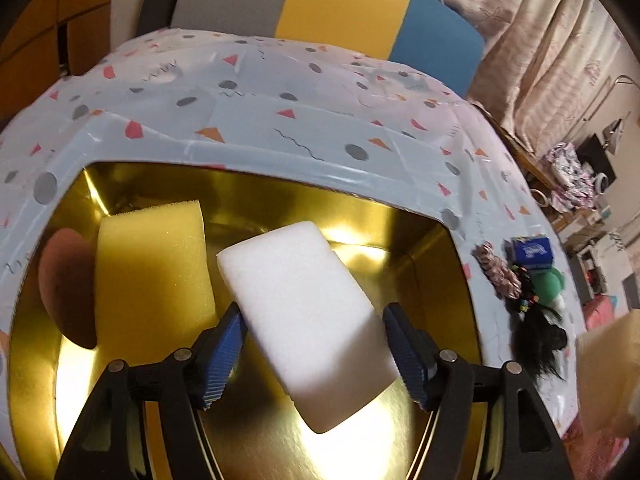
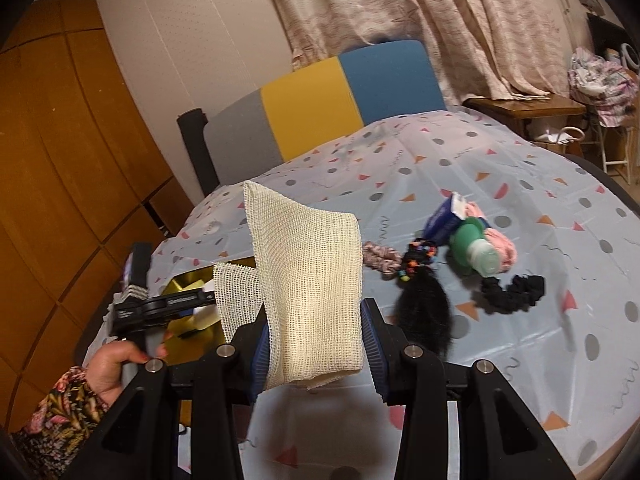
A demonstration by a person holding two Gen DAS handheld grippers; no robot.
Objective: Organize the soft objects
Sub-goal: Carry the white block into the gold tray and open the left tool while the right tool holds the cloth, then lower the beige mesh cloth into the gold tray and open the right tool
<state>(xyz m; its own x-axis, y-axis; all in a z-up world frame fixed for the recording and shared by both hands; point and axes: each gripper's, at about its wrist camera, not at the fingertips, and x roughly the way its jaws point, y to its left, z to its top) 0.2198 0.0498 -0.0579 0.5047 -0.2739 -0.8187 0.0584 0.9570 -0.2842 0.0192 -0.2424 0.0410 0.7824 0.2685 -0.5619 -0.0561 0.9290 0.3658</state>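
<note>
While the left hand-held gripper (image 1: 314, 356) hangs over the gold tray (image 1: 440, 264), its jaws stand spread, with the white foam block (image 1: 308, 320) between them but visible gap at both pads, so I read this as the drop-off step: block released into the tray, lying tilted at centre frame. Already in the tray, left of frame: yellow sponge (image 1: 152, 276) and a brown round pad (image 1: 66, 288) tucked partly behind it. The right hand-held gripper (image 2: 316, 356) is pinching a cream mesh cloth (image 2: 312, 280), which stands up in the lower centre of its view, clear of the surface. Likely next: left backs out, right brings the cloth over to the tray, seen at the left of that view behind the left tool. Room: the tray's right half and near floor look free; tray wall is raised, so the cloth has to clear the rim before release. The loose mesh flap could snag on the left gripper if both crowd the tray at once. Still unsorted on the patterned cover (image 2: 520, 360), right of frame: pink scrunchie (image 2: 380, 258), black furry piece (image 2: 424, 312), black scrunchie (image 2: 512, 292), green bottle (image 2: 472, 248), blue packet (image 2: 444, 220). Plenty of open cover around that pile for approach.
</note>
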